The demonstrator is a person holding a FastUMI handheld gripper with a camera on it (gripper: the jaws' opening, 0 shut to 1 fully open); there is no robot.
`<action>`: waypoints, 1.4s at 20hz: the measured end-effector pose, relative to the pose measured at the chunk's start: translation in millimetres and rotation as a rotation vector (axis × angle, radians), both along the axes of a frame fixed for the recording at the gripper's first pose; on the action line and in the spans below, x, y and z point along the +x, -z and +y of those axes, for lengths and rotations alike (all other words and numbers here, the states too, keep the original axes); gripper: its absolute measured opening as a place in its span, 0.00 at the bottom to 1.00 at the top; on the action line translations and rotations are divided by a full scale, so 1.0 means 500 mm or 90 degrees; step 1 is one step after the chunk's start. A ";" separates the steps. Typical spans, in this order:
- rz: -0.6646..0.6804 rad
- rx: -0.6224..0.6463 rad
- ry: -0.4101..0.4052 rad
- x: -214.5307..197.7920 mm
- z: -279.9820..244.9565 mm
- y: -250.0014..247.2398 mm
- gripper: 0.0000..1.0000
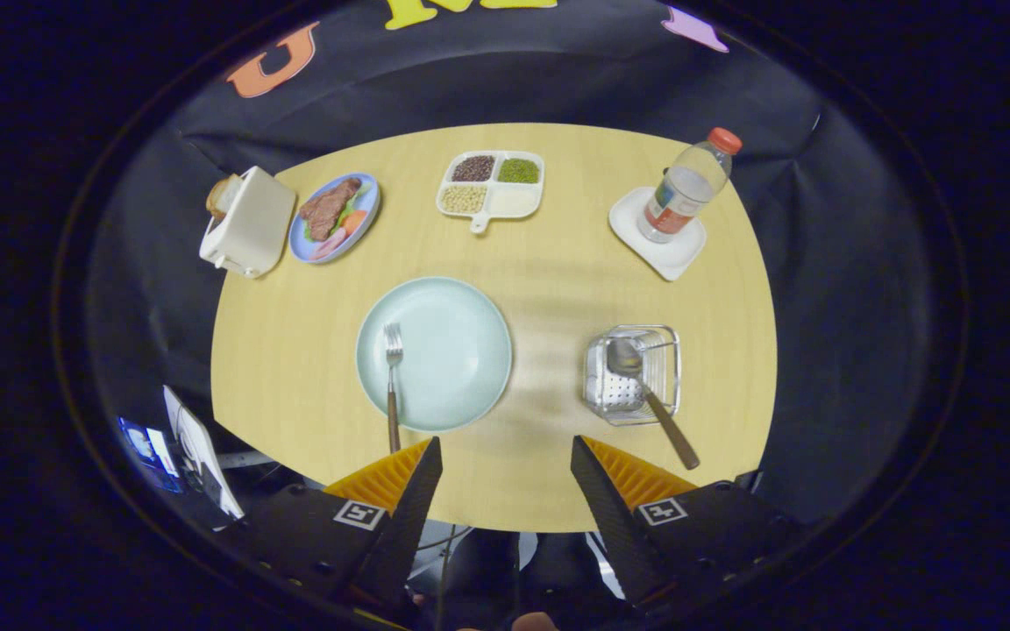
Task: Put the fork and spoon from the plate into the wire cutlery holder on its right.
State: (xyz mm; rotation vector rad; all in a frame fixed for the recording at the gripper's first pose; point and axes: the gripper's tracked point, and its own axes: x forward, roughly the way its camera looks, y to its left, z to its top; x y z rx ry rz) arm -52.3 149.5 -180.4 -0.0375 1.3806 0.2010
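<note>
From the gripper view, our gripper (505, 456) hangs wide open above the near edge of the wooden table (558, 263), holding nothing. The fork (392, 386) lies on the left side of the pale green plate (448, 350) just ahead of the left finger, handle poking over the rim toward us. The spoon (650, 394) already sits in the wire cutlery holder (632, 375) to the plate's right, handle leaning out toward the right finger.
</note>
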 end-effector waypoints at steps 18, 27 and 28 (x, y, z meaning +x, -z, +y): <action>0.084 0.027 0.065 -0.098 0.214 0.178 0.89; 0.115 0.015 0.069 -0.116 0.231 0.253 0.73; 0.114 0.008 0.071 -0.110 0.231 0.266 0.62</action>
